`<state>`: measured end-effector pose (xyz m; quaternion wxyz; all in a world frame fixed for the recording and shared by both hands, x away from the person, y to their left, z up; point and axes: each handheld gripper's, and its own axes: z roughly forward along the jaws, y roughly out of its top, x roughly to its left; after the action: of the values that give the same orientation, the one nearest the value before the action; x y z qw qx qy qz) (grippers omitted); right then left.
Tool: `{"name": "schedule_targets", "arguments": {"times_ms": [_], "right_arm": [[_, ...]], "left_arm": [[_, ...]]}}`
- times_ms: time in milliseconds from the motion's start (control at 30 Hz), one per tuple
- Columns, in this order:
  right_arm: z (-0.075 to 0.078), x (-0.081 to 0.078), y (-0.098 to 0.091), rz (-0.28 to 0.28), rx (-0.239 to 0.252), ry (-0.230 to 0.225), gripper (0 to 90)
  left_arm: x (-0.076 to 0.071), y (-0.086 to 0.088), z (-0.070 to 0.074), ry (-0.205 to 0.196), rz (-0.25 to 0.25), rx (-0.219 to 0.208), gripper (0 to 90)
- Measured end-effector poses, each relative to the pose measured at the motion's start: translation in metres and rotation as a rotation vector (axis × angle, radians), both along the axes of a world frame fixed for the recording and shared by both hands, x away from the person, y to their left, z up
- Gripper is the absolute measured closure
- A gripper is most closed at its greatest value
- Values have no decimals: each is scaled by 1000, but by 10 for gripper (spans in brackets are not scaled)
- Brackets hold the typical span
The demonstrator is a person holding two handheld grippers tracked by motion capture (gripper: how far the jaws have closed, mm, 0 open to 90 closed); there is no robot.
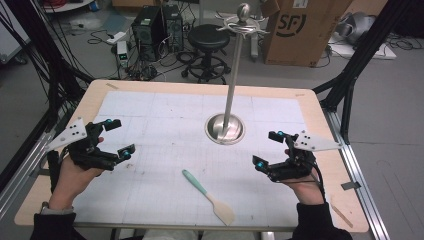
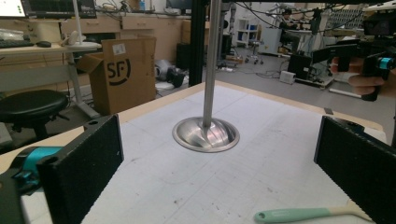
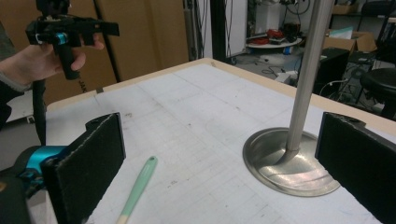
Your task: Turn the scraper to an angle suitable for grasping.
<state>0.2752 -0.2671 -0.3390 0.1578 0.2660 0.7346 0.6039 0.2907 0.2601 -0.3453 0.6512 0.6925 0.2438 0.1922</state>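
Note:
A spatula (image 1: 207,196) with a mint-green handle and a cream blade lies on the white mat near the table's front edge; its handle also shows in the left gripper view (image 2: 299,214) and the right gripper view (image 3: 137,189). A steel stand (image 1: 226,128) with a tall pole and hooks on top rises from a round base (image 2: 206,134) (image 3: 289,161) at mid-table. My left gripper (image 1: 119,136) hovers at the left, open and empty. My right gripper (image 1: 267,148) hovers at the right, open and empty. The spatula lies between the two, closer to the person.
A white gridded mat (image 1: 165,120) covers most of the wooden table (image 1: 320,107). Beyond the far edge stand a black stool (image 1: 208,37), computer towers (image 1: 150,25) and a cardboard box (image 1: 300,27). Black frame rails (image 1: 350,75) flank both sides.

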Motion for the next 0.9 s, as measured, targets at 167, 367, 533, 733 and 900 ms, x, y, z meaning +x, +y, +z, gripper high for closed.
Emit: {"name": "schedule_targets", "arguments": {"times_ms": [167, 367, 533, 733, 900], "right_arm": [[-3, 0, 9, 15, -32, 4, 46], [-16, 0, 29, 69, -75, 49, 290], [-29, -3, 52, 107, -173, 81, 705], [-46, -7, 80, 130, -254, 122, 899], [-61, -11, 101, 172, -271, 184, 898]], "left_arm": [[1, -1, -1, 3, 6, 8, 18], [0, -2, -1, 5, 4, 13, 18], [1, -1, -1, 3, 5, 18, 18], [2, -1, -2, 6, 7, 20, 18], [2, -1, -3, 10, 11, 19, 18]]}}
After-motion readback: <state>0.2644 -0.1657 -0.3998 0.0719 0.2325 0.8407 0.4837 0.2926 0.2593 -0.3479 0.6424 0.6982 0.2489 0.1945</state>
